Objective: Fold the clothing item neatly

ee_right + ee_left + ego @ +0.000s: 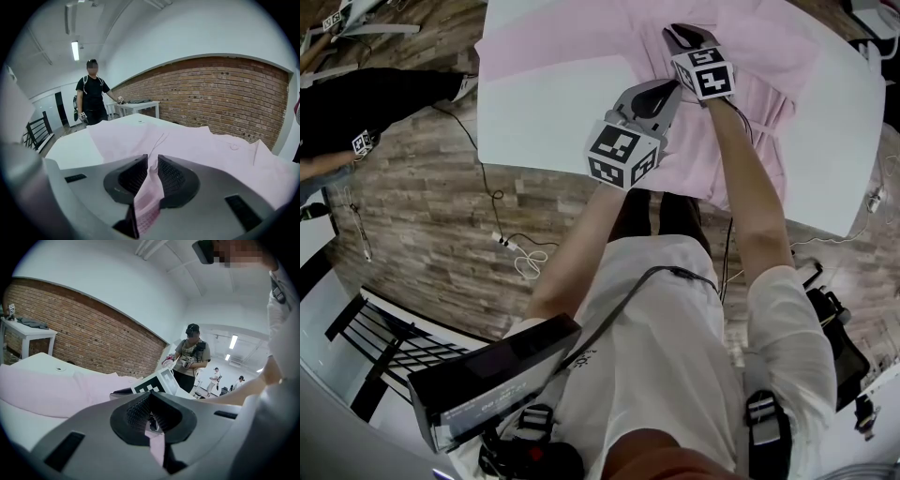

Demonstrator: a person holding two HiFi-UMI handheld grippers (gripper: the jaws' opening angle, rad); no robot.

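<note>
Bare surface (534, 112) free on my left; shirt (572, 42) blankets the middle; right gripper (686, 37) crowds left gripper (659, 94).

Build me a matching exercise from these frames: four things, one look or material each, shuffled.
Things:
1. shirt
2. table
3. wall
4. floor

Descriptions:
a. bare brick
b. pink
c. wood-look planks
d. white, with the shirt lying on it

Pairs: 1-b; 2-d; 3-a; 4-c
</note>
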